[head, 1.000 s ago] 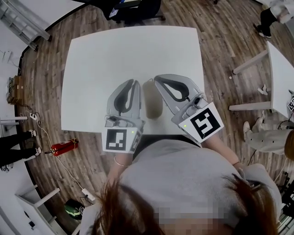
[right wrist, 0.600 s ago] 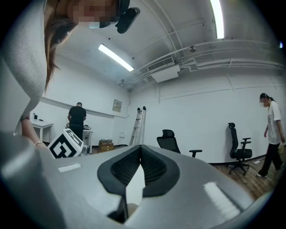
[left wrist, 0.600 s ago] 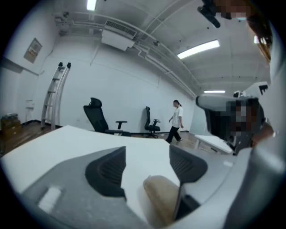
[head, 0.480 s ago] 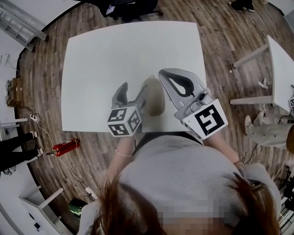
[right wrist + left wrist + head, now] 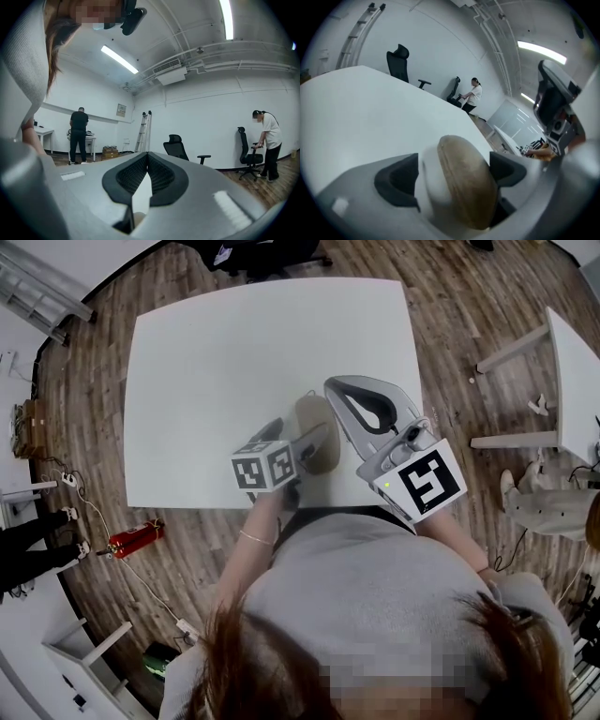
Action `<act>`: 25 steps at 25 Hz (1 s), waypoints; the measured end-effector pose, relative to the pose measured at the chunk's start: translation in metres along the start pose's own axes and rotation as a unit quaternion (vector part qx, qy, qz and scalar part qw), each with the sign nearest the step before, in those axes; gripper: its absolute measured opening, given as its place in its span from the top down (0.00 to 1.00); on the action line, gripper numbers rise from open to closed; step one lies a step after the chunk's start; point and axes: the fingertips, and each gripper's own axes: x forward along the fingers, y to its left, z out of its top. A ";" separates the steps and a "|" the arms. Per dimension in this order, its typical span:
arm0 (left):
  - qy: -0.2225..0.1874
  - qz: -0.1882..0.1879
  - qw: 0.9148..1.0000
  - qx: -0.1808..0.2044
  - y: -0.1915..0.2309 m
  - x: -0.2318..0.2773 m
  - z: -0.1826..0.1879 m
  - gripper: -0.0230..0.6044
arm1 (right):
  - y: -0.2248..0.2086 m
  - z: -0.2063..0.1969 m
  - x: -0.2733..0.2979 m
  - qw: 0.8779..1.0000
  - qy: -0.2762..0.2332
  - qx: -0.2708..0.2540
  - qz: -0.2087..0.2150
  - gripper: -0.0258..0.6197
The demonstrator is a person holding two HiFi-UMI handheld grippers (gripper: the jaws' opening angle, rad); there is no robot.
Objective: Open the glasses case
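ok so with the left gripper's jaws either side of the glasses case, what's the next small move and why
Probably close the left gripper on the glasses case. Its jaws have just been opening and stand apart around the case's near end, pads not pressing. The case lies shut on the table, and the right gripper is shut and empty beside it.

White rectangular table (image 5: 234, 362) on dark wood-plank floor (image 5: 459, 324). Red fire extinguisher (image 5: 131, 541) lies on the floor left of the table. Second white table (image 5: 574, 381) at right edge, well apart.

Right gripper view: black office chair with armrests (image 5: 180, 147); silver ladder (image 5: 143, 132) upright by the white wall (image 5: 211, 122); cardboard boxes (image 5: 110, 152) stacked near it. Person in black (image 5: 78, 135), back turned, at a desk. Person in white T-shirt (image 5: 268, 140) bends over a second black chair (image 5: 246, 154). Long ceiling strip light (image 5: 119, 59) lit.
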 end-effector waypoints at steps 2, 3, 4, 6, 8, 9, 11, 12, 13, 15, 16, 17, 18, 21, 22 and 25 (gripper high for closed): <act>0.016 -0.010 1.000 0.002 -0.007 0.007 0.000 0.21 | -0.001 0.000 0.000 1.000 -0.001 0.001 -0.002 0.95; 0.026 -0.014 1.000 0.004 -0.011 0.011 0.000 0.19 | -0.002 0.000 0.000 1.000 -0.001 0.003 -0.004 0.95; 0.036 -0.016 0.999 0.006 -0.015 0.015 0.000 0.19 | -0.003 0.001 0.000 1.000 -0.002 0.005 -0.007 0.95; 0.052 -0.021 0.998 0.009 -0.021 0.024 0.000 0.18 | -0.005 0.002 -0.001 1.000 -0.005 0.016 -0.015 0.95; 0.066 -0.027 0.997 0.007 -0.028 0.033 -0.002 0.17 | -0.006 0.002 -0.002 1.000 -0.004 0.010 -0.015 0.95; 0.073 -0.029 0.997 0.008 -0.032 0.037 -0.003 0.17 | -0.006 0.001 -0.002 1.000 -0.004 0.005 -0.014 0.95; 0.085 -0.027 0.996 0.018 -0.036 0.042 -0.005 0.17 | -0.006 0.002 -0.001 1.000 -0.005 0.006 -0.015 0.95; 0.090 -0.026 0.995 0.025 -0.038 0.044 -0.006 0.17 | -0.006 0.002 -0.002 1.000 -0.004 0.004 -0.014 0.95; 0.095 -0.026 0.995 0.031 -0.040 0.047 -0.007 0.18 | -0.006 0.001 -0.002 1.000 -0.004 0.001 -0.012 0.95; 0.103 -0.030 0.994 0.033 -0.044 0.053 -0.009 0.18 | -0.007 0.002 -0.004 1.000 -0.005 -0.002 -0.011 0.95; 0.105 -0.033 0.993 0.032 -0.047 0.056 -0.010 0.18 | -0.008 0.003 -0.004 1.000 -0.006 -0.001 -0.012 0.95; 0.109 -0.036 0.993 0.028 -0.050 0.059 -0.011 0.18 | -0.009 0.003 -0.004 1.000 -0.008 0.001 -0.014 0.95; 0.113 -0.040 0.992 0.024 -0.054 0.062 -0.012 0.18 | -0.010 0.004 -0.005 1.000 -0.009 0.004 -0.017 0.95; 0.135 -0.058 0.989 0.024 -0.062 0.066 -0.016 0.24 | -0.013 0.004 -0.005 1.000 -0.007 0.000 -0.018 0.95; 0.144 -0.067 0.987 0.023 -0.063 0.066 -0.018 0.25 | -0.013 0.004 -0.005 1.000 -0.006 -0.001 -0.018 0.95; 0.155 -0.098 0.983 0.002 -0.063 0.063 -0.020 0.31 | -0.015 0.003 -0.005 1.000 -0.008 -0.001 -0.019 0.95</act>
